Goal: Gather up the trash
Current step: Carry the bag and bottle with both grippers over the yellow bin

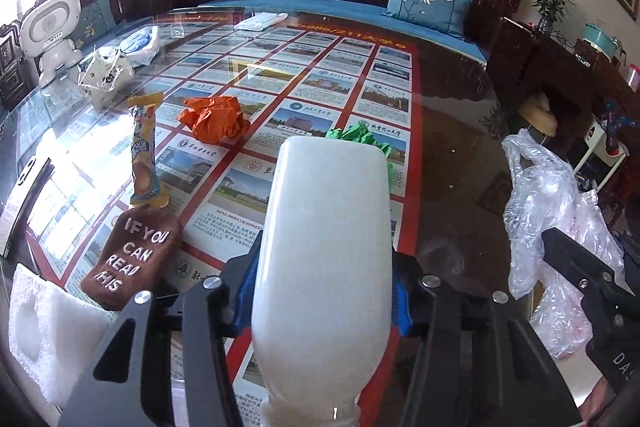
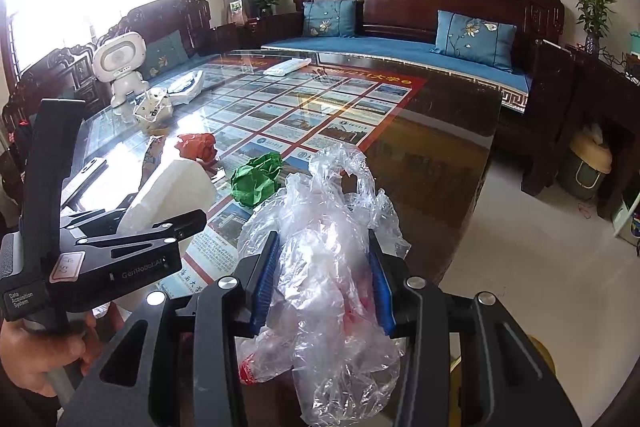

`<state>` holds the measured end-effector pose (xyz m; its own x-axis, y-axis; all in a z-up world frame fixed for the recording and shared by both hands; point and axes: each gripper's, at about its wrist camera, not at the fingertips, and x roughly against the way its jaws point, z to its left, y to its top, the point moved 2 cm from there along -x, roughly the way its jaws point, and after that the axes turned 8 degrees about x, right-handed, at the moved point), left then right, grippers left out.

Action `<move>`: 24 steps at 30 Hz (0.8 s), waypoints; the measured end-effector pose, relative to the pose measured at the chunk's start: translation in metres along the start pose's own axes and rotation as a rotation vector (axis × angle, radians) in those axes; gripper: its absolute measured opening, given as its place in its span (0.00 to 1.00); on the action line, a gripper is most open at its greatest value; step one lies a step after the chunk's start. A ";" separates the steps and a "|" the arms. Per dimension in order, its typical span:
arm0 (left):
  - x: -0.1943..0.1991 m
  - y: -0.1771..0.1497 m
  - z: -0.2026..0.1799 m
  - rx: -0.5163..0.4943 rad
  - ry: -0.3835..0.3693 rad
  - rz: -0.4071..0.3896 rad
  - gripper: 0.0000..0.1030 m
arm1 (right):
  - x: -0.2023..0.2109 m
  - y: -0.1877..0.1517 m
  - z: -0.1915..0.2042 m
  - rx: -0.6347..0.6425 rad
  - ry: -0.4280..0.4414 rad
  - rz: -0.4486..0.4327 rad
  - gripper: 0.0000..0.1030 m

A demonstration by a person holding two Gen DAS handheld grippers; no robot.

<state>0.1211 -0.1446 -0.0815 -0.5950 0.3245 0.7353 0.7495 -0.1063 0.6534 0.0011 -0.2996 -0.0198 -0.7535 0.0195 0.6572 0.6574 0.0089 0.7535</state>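
1. Centre of the left wrist view: left gripper clamped on a white plastic bottle, jaws shut against its sides, neck pointing back toward the camera, base tipped forward above the tabletop.
2. Right side of that same view: clear plastic bag hanging crumpled, near the bottle but not touching it.
3. Over to the right wrist view, lower centre: right gripper pinching the bag's bunched plastic, blue pads pressed into the film, jaws held apart only by the wad between them.
4. Bag mouth not clearly visible; a looped handle sticks up at centre frame, red print showing through lower down.
5. Reads as the bagging step: bottle lifted, not yet in the bag.
6. Next call, by judgement: bottle swung across to the bag, mouth found and held wide enough, then release. Slack film could fold shut and block the drop.
7. More to collect on the tabletop: green crumpled paper just beyond the bag, orange crumpled paper mid-left in the left wrist view, snack wrapper beside it.
8. Lower left there: brown lettered sock and white foam block; trash or not, cannot tell.
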 end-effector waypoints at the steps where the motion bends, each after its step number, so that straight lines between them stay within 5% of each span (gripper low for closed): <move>1: 0.002 0.000 -0.004 -0.006 -0.007 -0.003 0.50 | 0.002 -0.001 0.000 0.000 0.001 -0.003 0.39; 13: 0.016 -0.008 -0.085 -0.121 -0.106 -0.001 0.51 | 0.049 -0.024 -0.046 -0.074 -0.059 -0.049 0.39; 24: -0.003 -0.052 -0.215 -0.294 -0.262 0.115 0.51 | 0.104 -0.092 -0.141 -0.170 -0.259 0.013 0.39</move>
<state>0.0218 -0.3425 -0.0788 -0.3898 0.5196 0.7604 0.6689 -0.4078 0.6215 -0.1384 -0.4392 -0.0182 -0.7037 0.2726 0.6562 0.6394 -0.1599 0.7521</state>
